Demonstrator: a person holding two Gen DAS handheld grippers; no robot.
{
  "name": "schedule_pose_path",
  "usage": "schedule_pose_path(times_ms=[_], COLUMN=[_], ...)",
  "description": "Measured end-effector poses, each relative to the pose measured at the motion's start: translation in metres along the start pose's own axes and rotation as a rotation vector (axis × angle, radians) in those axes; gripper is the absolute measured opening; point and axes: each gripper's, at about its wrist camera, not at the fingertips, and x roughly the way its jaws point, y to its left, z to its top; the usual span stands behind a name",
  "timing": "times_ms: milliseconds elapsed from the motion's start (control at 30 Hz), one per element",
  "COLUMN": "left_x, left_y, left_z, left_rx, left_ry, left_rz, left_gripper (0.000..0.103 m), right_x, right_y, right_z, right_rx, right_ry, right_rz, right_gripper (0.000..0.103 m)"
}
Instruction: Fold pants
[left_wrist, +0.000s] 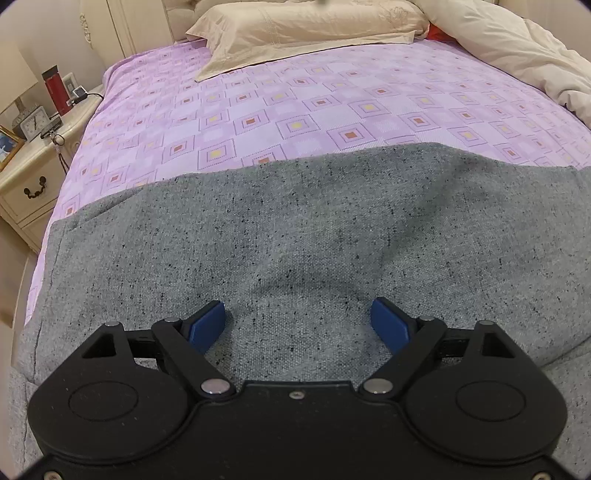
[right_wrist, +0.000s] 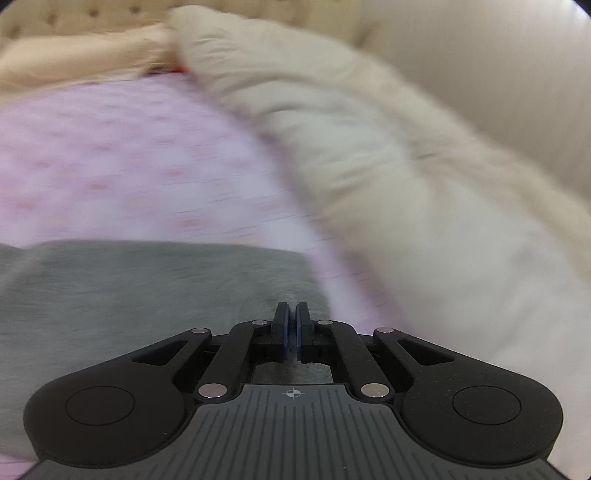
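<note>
Grey speckled woven pants (left_wrist: 295, 236) lie spread flat across the near part of the bed with the lilac square-patterned sheet (left_wrist: 258, 110). Left gripper (left_wrist: 298, 323) sits low over the fabric, blue-padded fingers (left_wrist: 207, 325) spread wide, holding nothing. Right gripper (right_wrist: 292, 330), view motion-blurred, has fingers pressed together at the pants' right edge; whether cloth is pinched, cannot tell. Beige pillow (left_wrist: 306, 29) and cream duvet (right_wrist: 406, 177) lie beyond.

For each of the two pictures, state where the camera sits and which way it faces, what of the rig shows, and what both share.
Left wrist: behind the left claw, open above the grey pants, facing the pillow and nightstand.
Right wrist: behind the right claw, jaws together at the pants' edge, facing the duvet; blurred.
Shared: pants, purple sheet, duvet.
</note>
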Motion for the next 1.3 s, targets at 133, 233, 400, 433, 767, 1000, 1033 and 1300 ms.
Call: schedule_pose_path(times_ms=[133,233,400,433,767,1000,1033,1300], left_x=[0.001,0.001,0.001,0.001,0.001,0.002,0.002,0.002], left_y=[0.0,0.0,-0.001,-0.001,-0.001,0.001,0.001,0.0], left_z=[0.001,0.001,0.0,0.0,-0.001,0.0,0.0,-0.001], left_rx=[-0.003,-0.005,-0.01,-0.011,-0.012,-0.018,-0.02,-0.023], left_ry=[0.004,0.004,0.001,0.0,0.001,0.004,0.002,-0.001], left_rz=[-0.002,-0.002,0.008,0.009,0.013,0.007,0.008,0.013], left_gripper=[0.089,0.089,0.089,0.089,0.089,0.09,0.09,0.09], right_x=[0.002,-0.027,-0.038,-0.039,-0.025,-0.028,-0.031,-0.052], right_y=[-0.028,-0.029,0.013,0.024,0.124,0.136,0.133,0.127], right_z=[-0.005,-0.001,0.021,0.024,0.051,0.049,0.048,0.037], right_rx=[0.163,0.221,0.153,0.135,-0.003,-0.298,-0.326,-0.392], right_ry=[0.019,-0.145,-0.106,-0.09,0.002,0.125,0.14,0.167], right_rz=[0.037,0.204,0.495,0.525,0.616,0.767,0.783,0.83], right_gripper=[0.002,0.004,0.032,0.032,0.055,0.058,0.058,0.052])
